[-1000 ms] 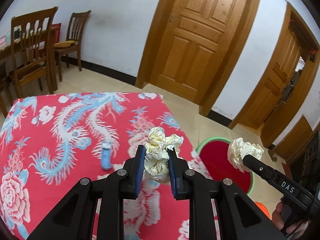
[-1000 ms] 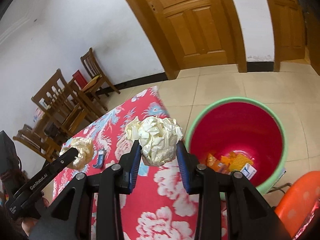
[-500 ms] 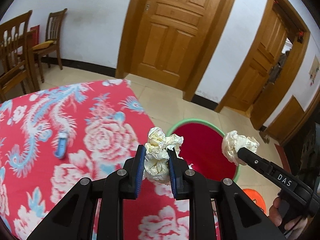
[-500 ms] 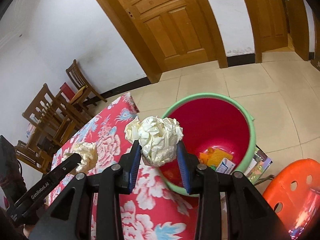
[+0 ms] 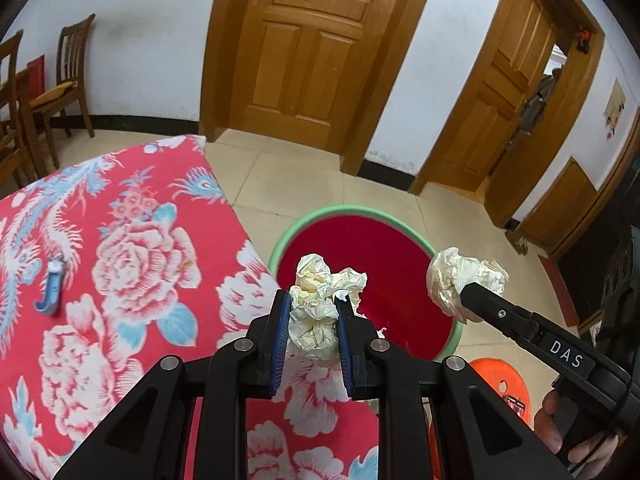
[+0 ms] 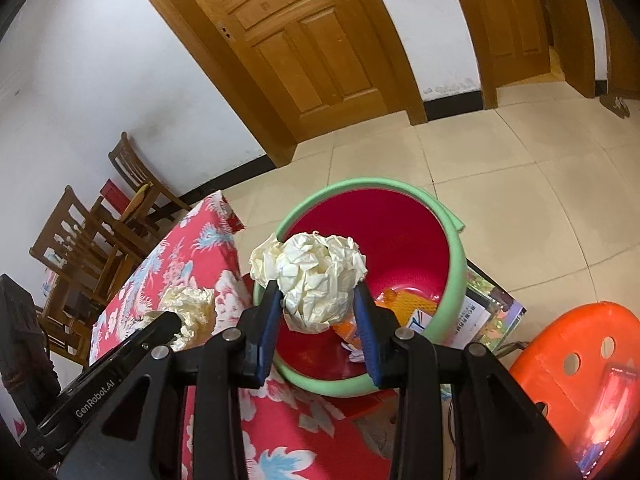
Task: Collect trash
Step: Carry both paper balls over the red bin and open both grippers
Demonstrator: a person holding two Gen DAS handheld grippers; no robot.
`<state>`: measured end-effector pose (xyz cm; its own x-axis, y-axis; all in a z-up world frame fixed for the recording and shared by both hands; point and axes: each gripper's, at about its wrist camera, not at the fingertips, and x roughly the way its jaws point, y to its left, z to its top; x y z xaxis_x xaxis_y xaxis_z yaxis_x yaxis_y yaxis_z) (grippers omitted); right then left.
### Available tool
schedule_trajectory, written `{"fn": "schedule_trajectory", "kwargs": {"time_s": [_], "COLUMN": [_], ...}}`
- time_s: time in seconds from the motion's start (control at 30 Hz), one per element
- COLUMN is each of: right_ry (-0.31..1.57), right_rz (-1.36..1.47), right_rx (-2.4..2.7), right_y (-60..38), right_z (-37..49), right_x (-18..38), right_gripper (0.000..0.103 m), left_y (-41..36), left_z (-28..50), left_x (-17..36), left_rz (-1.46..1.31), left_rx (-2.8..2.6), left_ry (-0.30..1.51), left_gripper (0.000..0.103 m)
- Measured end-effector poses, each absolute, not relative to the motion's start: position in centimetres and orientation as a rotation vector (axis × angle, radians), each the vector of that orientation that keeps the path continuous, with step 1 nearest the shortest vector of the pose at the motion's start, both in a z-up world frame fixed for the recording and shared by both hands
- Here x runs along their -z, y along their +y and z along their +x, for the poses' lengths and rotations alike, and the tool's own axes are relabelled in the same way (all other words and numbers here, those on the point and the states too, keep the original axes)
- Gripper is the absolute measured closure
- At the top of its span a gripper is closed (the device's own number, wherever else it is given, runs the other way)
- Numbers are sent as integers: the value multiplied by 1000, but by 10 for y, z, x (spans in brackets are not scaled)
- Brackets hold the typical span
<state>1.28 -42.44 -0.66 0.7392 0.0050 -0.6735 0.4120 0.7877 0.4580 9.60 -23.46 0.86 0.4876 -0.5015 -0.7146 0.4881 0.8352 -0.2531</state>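
My left gripper [image 5: 313, 307] is shut on a crumpled cream paper ball [image 5: 318, 300], held above the table's right edge beside the red bin [image 5: 384, 264] with its green rim. In the right wrist view my right gripper [image 6: 318, 300] is shut on a larger crumpled paper ball [image 6: 316, 276], hanging over the near rim of the same bin [image 6: 400, 248]. The bin holds orange wrappers [image 6: 404, 298] and a small carton at its bottom. The right gripper with its ball [image 5: 460, 280] shows at the right of the left wrist view; the left gripper's ball [image 6: 188, 308] shows at the left of the right wrist view.
A red floral tablecloth [image 5: 120, 272] covers the table, with a small blue object [image 5: 52, 292] lying on it. An orange plastic stool [image 6: 580, 364] stands right of the bin, magazines [image 6: 488, 308] under it. Wooden chairs [image 6: 80, 240] and doors [image 5: 312, 40] line the wall.
Both grippers have swung right, away from the tabletop toward the bin, each keeping its paper ball. The bin now lies right under and ahead of them.
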Motion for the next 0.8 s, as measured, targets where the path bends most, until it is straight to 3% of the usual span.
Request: {"fn": "schedule_trajectory", "kwargs": {"time_s": [0.43,0.63,0.8], "right_ry": [743,762,769], "right_rz": [677,698,713], "right_rx": [270,273,271], "right_y": [-442,-448,-448], "right_z": [14,17,19], "right_x": [25,31,34], "right_gripper": [63,60,51], "left_y": [-262,-268,-266], "left_z": [104,104,105], "left_x": [11,13,11], "left_rz": [33,45,45], "left_rx": [629,634,622], "left_ry": [918,916,914], "left_gripper": [79,61,60]}}
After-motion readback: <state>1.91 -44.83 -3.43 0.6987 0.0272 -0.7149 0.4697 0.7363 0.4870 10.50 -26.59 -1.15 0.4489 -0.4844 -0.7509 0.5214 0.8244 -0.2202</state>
